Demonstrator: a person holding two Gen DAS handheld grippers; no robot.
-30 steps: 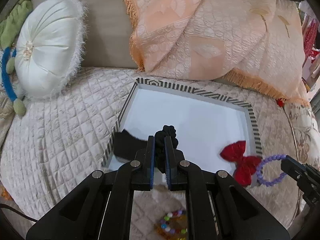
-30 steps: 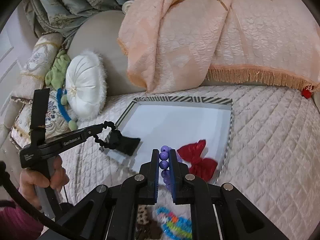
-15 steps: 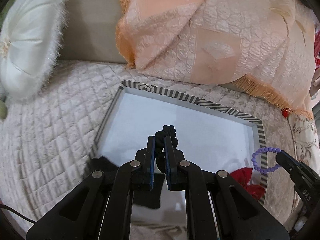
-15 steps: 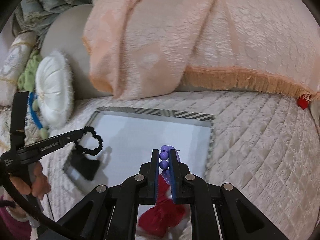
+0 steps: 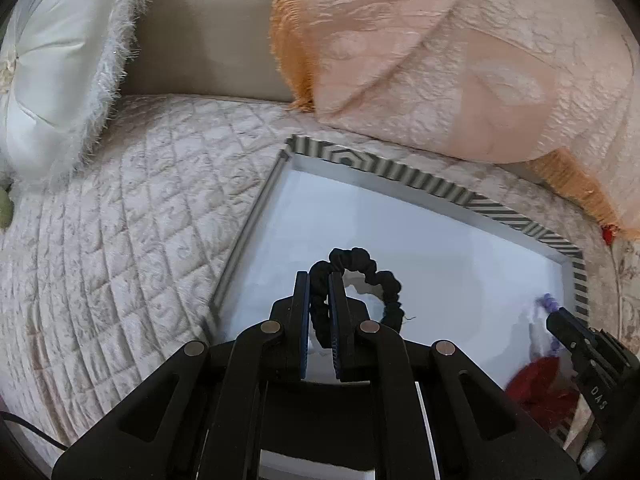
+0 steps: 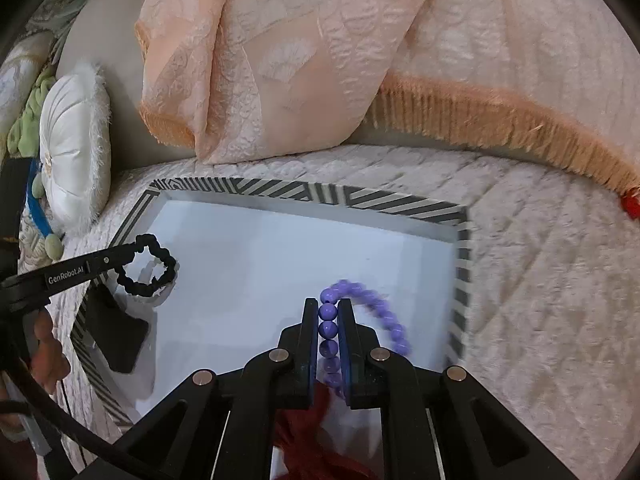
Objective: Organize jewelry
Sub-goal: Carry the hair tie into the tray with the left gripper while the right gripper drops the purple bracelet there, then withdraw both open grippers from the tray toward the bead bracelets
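I have the left gripper [image 5: 319, 280] pinched tight on a black scrunchie [image 5: 362, 276], whose loop curls out past the fingertips and hangs over the white floor of the tray [image 5: 400, 184]. From the right wrist view I can see that same scrunchie above the tray's left part, near the left rim, with its shadow on the white floor just under it; I cannot tell whether it touches the floor.

My right gripper [image 6: 329, 307] is clamped on a purple bead bracelet [image 6: 372, 300]. Several beads sit stacked between the two fingers, and the rest of the loop arcs out to the right of them, over the tray's right part near the right rim. That free part of the loop is blurred. In the left wrist view the tip of the right gripper shows at the right edge of the tray with only a few purple beads visible at it.

A flat black item [image 6: 116, 336] lies at the tray's left rim, below the scrunchie in the right wrist view. A red fabric piece [image 6: 308, 428] lies in the tray on its near side, under my right gripper's fingers; I cannot make out its shape.

The tray has a black-and-white striped rim and rests on a quilted cream cover [image 5: 120, 220]. Beyond the tray's far rim a peach fringed throw [image 6: 320, 60] is draped, and a round white cushion [image 6: 76, 152] stands off the tray's left far corner.
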